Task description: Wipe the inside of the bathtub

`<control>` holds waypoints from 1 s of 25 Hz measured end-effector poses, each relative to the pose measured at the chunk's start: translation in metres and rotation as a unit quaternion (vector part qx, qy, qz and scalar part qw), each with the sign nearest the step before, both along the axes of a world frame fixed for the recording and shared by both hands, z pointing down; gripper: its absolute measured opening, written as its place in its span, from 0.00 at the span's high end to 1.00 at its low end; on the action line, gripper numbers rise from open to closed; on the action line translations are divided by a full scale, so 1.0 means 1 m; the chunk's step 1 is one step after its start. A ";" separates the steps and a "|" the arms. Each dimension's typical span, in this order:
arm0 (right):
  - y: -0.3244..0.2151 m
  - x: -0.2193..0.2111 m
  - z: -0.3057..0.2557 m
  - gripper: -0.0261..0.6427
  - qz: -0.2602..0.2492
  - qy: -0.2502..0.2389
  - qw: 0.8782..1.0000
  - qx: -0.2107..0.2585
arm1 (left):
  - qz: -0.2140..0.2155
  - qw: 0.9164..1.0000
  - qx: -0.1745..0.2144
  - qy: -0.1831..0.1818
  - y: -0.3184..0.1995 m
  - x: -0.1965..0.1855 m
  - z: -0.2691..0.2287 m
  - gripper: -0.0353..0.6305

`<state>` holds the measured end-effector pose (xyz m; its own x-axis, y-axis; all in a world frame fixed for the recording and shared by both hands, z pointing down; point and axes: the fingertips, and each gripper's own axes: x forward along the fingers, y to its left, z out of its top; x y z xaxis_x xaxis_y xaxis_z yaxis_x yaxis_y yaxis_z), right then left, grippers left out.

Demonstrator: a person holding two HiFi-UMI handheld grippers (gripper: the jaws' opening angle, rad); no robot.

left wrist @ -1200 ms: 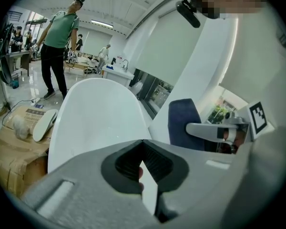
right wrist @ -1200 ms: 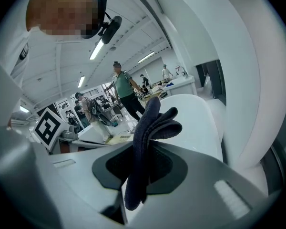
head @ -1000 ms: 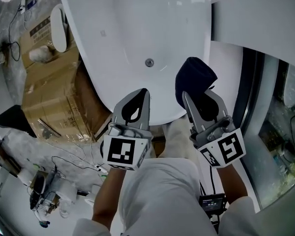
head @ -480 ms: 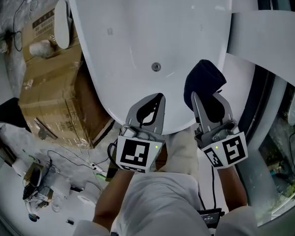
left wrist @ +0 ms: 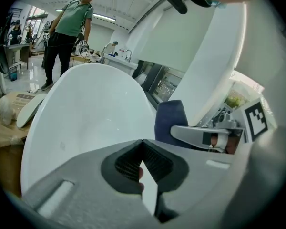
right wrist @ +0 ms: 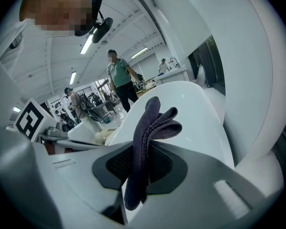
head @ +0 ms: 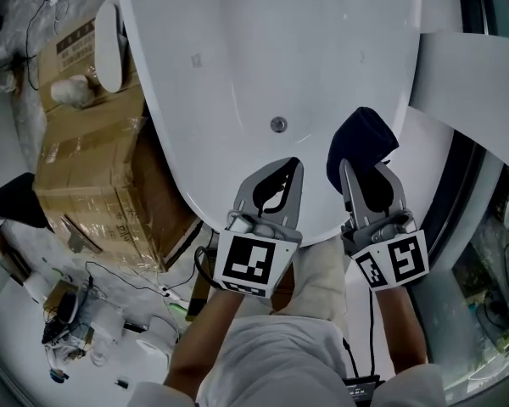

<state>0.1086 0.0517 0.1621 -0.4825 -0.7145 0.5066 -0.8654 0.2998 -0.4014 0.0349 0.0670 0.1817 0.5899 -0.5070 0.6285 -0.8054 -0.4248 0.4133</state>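
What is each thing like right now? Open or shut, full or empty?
White bathtub: empty, no water in it.
Left gripper: fingers shut, holding nothing.
Right gripper: fingers shut on the cloth.
Dark blue cloth: bunched up, pinched in the right gripper at the tub's near end.
Brown cardboard box: closed, standing beside the tub.

Grey left gripper (head: pixel 293 166) and right gripper (head: pixel 363 170), each with black-and-white marker cube (head: pixel 256 264); white garment (head: pixel 280 350)
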 end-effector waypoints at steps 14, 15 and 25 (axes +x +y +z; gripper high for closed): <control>-0.012 0.007 0.075 0.87 0.026 0.015 0.999 -0.027 | 0.007 1.000 -0.023 0.012 -0.010 0.008 0.069 0.95; -0.013 0.007 0.079 0.87 0.027 0.015 0.999 -0.029 | 0.008 1.000 -0.024 0.011 -0.011 0.007 0.072 0.95; -0.027 0.009 0.129 0.87 0.037 0.024 0.998 -0.043 | 0.005 1.000 -0.022 -0.005 -0.033 -0.002 0.113 0.95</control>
